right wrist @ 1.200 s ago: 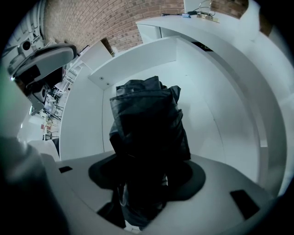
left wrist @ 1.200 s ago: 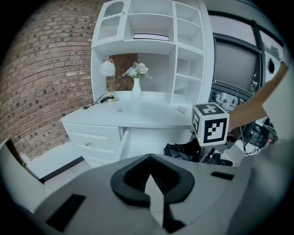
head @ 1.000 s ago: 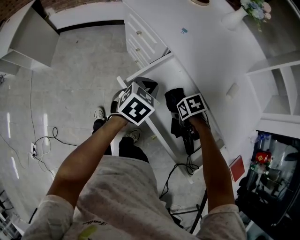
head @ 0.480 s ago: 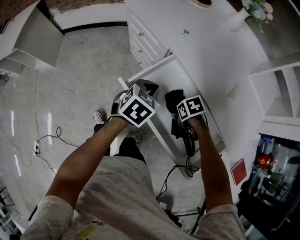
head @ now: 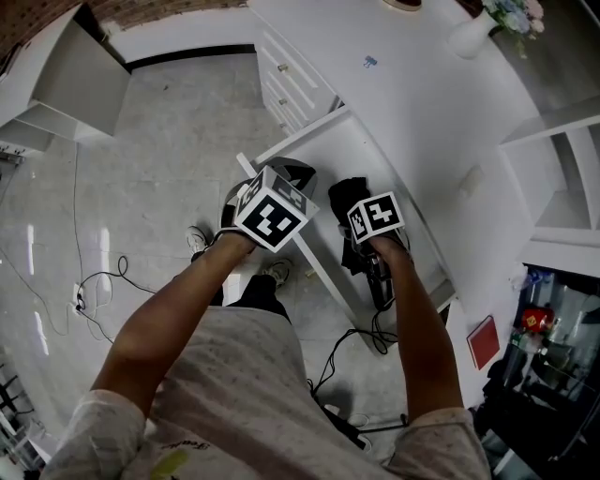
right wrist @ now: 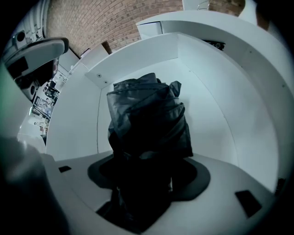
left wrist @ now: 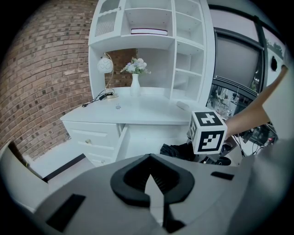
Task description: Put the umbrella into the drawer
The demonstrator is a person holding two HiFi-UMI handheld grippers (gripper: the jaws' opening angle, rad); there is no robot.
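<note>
The black folded umbrella (right wrist: 147,124) sits in the white drawer (right wrist: 220,119), mid-frame. It looks light and floppy, so hold its firm middle. The right hand-held gripper (right wrist: 147,179) has just been opening its jaws wide, with the umbrella between them. The left hand-held gripper (left wrist: 154,183) is closed and empty.

White bench (head: 412,84), top mostly bare. White vase (head: 469,36) with pale flowers (head: 511,17) at its back edge. Small blue item (head: 369,62) lies alone mid-top, well apart from the vase. Flat white piece (head: 466,181) sits further along. Left gripper view: globe lamp (left wrist: 105,65) just beside the vase, its cord trailing over the top. Above the bench is a white shelf unit (left wrist: 183,55), 1 book (left wrist: 149,31) flat on an upper shelf. Brick wall (left wrist: 50,78) behind. Grey tile floor (head: 159,159), thin black cable (head: 103,281) looped on it, more cables (head: 352,352) under the bench. White cabinet (head: 80,80) far left. Red item (head: 484,341) at right, unclear what.
</note>
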